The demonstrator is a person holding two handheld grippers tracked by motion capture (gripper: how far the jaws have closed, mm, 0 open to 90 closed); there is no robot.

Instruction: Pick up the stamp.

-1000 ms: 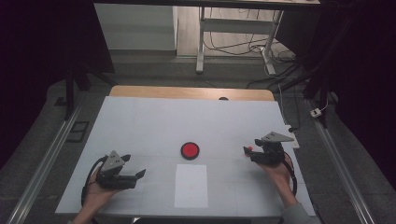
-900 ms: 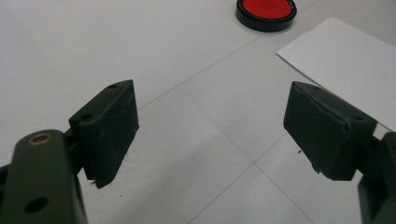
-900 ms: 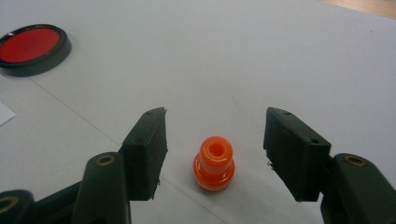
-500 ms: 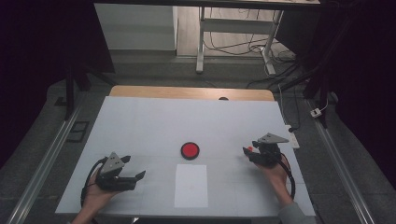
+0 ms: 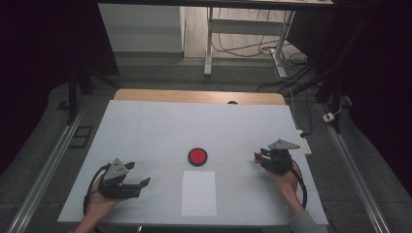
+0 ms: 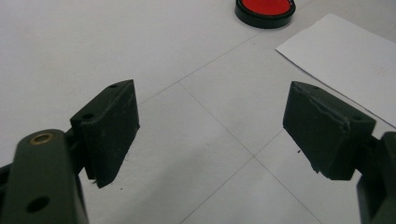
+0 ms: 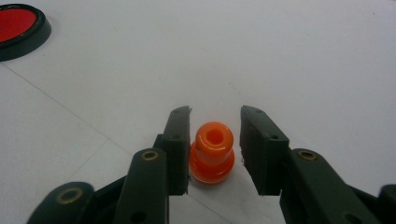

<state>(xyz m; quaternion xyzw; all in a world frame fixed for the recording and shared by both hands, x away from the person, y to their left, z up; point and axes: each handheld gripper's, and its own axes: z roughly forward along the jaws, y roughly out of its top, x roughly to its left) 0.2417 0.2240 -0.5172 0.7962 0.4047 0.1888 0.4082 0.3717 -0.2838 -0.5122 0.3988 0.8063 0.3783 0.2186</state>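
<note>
High view | white table (image 5: 145, 126), dim room | left claw (image 5: 144, 184) apart | right claw (image 7: 214, 154) closing around orange piece (image 7: 212, 156)

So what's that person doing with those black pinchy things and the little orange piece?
A person holds a gripper in each hand at a white table. The right gripper has just been closing around a small orange stamp-like piece that stands upright on the table; one jaw looks to touch it, the other shows a gap. The left gripper is open with nothing between its jaws. A red pad and a sheet of paper lie in the middle.
</note>
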